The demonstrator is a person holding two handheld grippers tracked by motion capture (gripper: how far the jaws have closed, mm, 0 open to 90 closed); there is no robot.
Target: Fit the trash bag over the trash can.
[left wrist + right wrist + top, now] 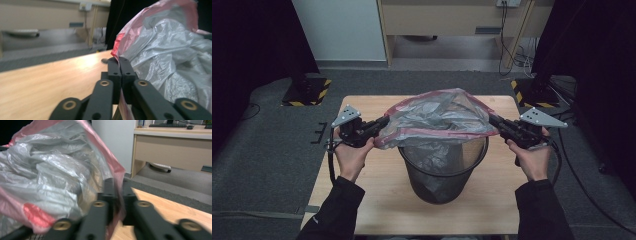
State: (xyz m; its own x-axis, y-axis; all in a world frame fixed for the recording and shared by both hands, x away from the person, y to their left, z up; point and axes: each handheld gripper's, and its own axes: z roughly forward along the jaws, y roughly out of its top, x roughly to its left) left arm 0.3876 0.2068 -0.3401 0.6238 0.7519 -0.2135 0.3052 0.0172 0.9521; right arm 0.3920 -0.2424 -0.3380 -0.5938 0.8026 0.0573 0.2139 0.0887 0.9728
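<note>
While a person's two forearms come in from six o'clock in the high view, each hand holds a gripper level over a wooden table (362,200). At nine o'clock, the left gripper (381,122) points toward three o'clock, and its jaws are pinched together on the red-edged rim of a thin plastic bag (439,117); in the left gripper view the same gripper (119,59) has its two black jaws pressed side by side with the red film caught between them. At the centre of the table stands a black mesh bin (443,170), upright, and the grey, crinkled bag is stretched wide just above its mouth, with its lower part hanging down inside. At three o'clock, the right gripper (495,121) points toward nine o'clock and clamps the opposite rim of the bag; in the right gripper view, slightly blurred, this gripper (117,182) has the red edge of the bag running down between its nearly closed jaws.
</note>
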